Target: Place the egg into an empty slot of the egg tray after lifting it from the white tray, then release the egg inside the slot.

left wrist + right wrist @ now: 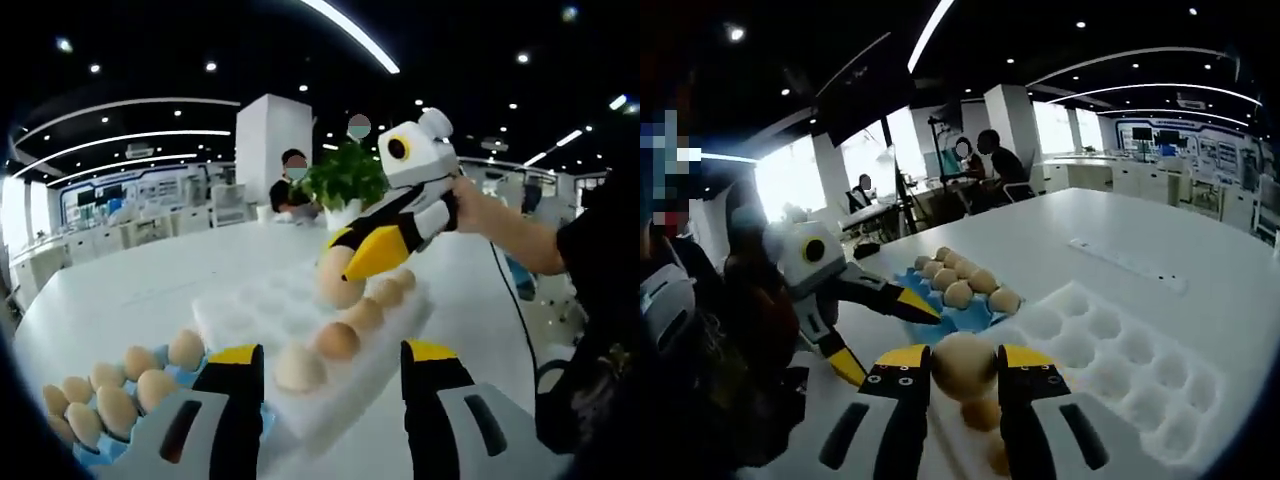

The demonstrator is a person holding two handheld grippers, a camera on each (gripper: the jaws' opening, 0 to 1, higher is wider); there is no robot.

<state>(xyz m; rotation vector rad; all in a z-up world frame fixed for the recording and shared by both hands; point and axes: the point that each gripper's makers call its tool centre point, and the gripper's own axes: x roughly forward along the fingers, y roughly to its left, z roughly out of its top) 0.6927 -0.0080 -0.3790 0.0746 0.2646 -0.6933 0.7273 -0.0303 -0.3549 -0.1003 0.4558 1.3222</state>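
The right gripper (964, 372) is nearest in its own view, jaws narrowed around an egg (964, 366) lifted clear of the white tray (1110, 360). The left gripper view shows the same egg (338, 277) pinched in the right gripper (372, 252), hanging over the row of eggs along the tray's near edge (330, 395).

The left gripper (330, 385) stands wide with nothing between its jaws, low over the bench (150, 280).

The blue egg tray (965, 310) lies ahead and slightly left of the held egg, beyond the white tray's corner, and looks mostly filled. Judging by this, the egg must travel forward-left to a free slot. I cannot tell which slot is empty. The right hand (478, 205) has the carry.
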